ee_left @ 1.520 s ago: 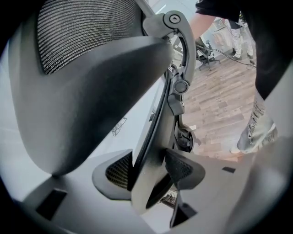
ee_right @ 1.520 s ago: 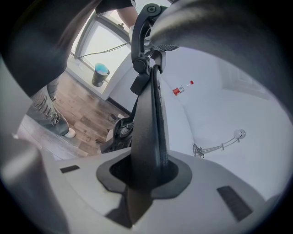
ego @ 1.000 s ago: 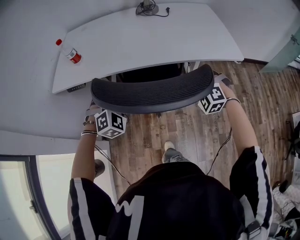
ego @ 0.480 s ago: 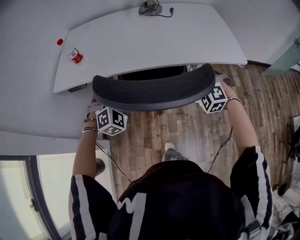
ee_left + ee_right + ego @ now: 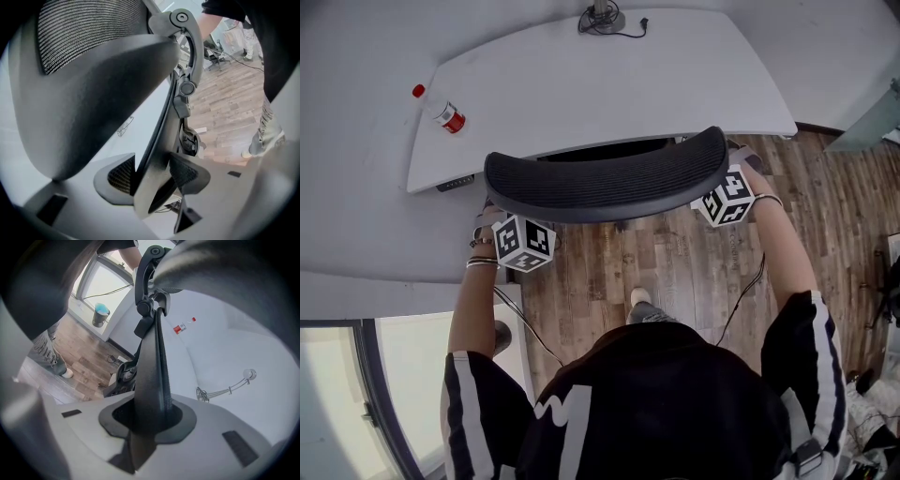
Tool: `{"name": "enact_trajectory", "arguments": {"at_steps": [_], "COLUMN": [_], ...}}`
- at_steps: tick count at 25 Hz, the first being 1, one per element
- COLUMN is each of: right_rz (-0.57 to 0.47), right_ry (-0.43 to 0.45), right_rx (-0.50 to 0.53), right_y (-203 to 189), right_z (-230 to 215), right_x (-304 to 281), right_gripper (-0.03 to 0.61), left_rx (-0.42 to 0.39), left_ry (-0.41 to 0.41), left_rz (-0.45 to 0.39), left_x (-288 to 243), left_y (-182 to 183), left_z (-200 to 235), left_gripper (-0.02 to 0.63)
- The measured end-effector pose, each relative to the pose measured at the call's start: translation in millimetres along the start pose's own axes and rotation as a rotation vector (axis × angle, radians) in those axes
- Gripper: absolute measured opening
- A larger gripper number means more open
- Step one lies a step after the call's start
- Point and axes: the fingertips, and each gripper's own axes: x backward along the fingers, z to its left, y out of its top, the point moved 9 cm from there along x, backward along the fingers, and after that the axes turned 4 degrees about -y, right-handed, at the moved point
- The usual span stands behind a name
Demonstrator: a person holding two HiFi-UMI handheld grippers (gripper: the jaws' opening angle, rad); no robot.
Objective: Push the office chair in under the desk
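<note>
Brown wood-plank floor (image 5: pixel 675 262) fills the centre and right of the head view; a pale grey wall (image 5: pixel 356 169) curves across the top and down the left; a white desk (image 5: pixel 609 84) stands against it at the top; a dark skirting (image 5: pixel 814 123) edges the wall at upper right, beside a frosted glass panel (image 5: pixel 867 117); at lower left a dark-framed window (image 5: pixel 403 375) glows with daylight; in the right gripper view a blue bin (image 5: pixel 101 314) stands at upper left, on the floor below that bright window.
</note>
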Motion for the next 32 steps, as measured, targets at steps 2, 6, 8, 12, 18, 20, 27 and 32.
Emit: {"name": "enact_trajectory", "arguments": {"at_steps": [2,6,8,12,18,20,27,32], "right_rz": [0.001,0.002,0.0,-0.002,-0.004,-0.005,-0.006,-0.006], "right_ry": [0.0,-0.003,-0.003,-0.01,-0.01,-0.009,-0.015,-0.015], "right_rx": [0.0,0.002,0.002,0.004,0.007,0.007,0.006,0.005], "right_y": [-2,-4,-5,-8,-12,-13,-15,-17], "right_z": [-2,-7,-9,-14,-19,-21,-23,-22], "right_x": [-2,-7,-10,-16,-21,-23,-26,-25], "right_gripper": [0.095,0.095,0.095,0.095,0.095,0.095,0.095,0.095], "left_rx": [-0.001,-0.001,0.004,0.006,0.005,0.007,0.0,-0.002], "left_ry": [-0.001,0.0,0.001,0.007,0.014,0.018,0.018,0.014], "left_rz": [0.001,0.0,0.003,0.007,0.007,0.01,0.01,0.009], "left_x": [-3,-8,-10,-16,-25,-27,-34,-32], "left_y": [0,-1,-2,-3,-7,-7,-11,-6], "left_z": [2,7,9,14,16,18,20,22], "left_gripper": [0.227,0.227,0.228,0.229,0.23,0.23,0.232,0.232]}}
